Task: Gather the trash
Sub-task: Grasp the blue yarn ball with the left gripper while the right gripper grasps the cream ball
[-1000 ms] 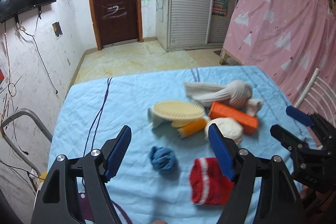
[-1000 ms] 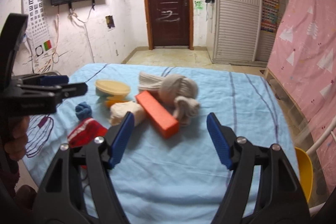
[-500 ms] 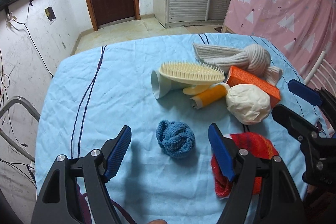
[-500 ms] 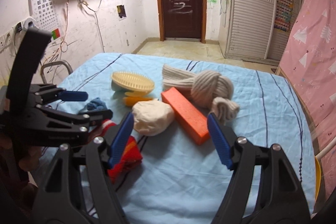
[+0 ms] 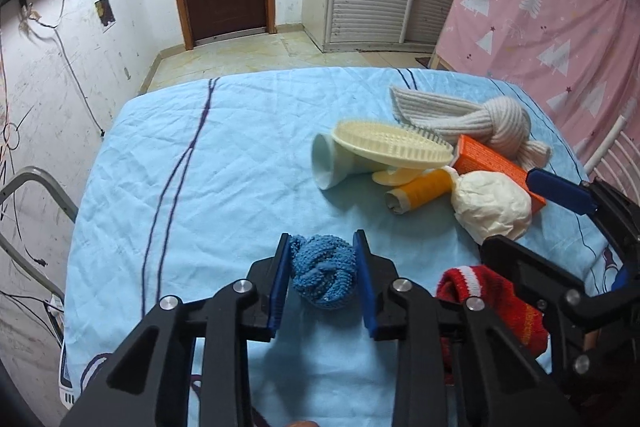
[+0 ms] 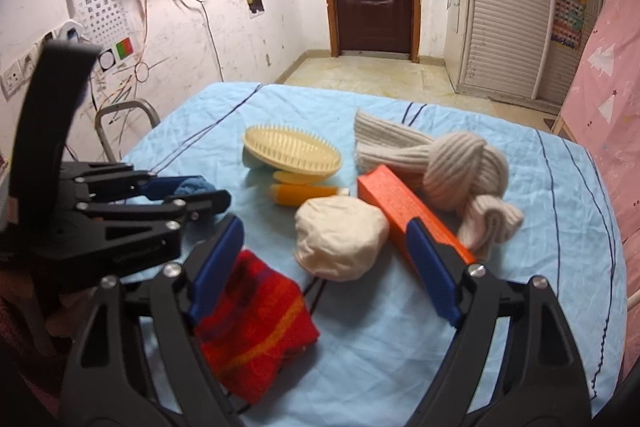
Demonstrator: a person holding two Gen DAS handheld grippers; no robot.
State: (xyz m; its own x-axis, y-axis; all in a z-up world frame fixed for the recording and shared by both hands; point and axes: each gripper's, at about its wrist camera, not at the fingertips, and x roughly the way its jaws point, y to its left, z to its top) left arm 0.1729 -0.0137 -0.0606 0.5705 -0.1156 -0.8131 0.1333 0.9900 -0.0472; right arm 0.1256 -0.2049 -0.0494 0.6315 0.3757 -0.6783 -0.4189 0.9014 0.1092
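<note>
Blue bedsheet (image 5: pixel 240 187), left gripper (image 5: pixel 322 269) just clamped on blue knit ball (image 5: pixel 322 277), right gripper (image 6: pixel 324 259) widening (nothing gripped).

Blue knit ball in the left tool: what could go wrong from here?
1. The left tool has just closed on the blue knit ball; it is soft yarn, so it may squash and slip on lifting.
2. The right tool has just been opening, close beside the left above the red sock; they could collide.
3. It may bump the white wad.
</note>
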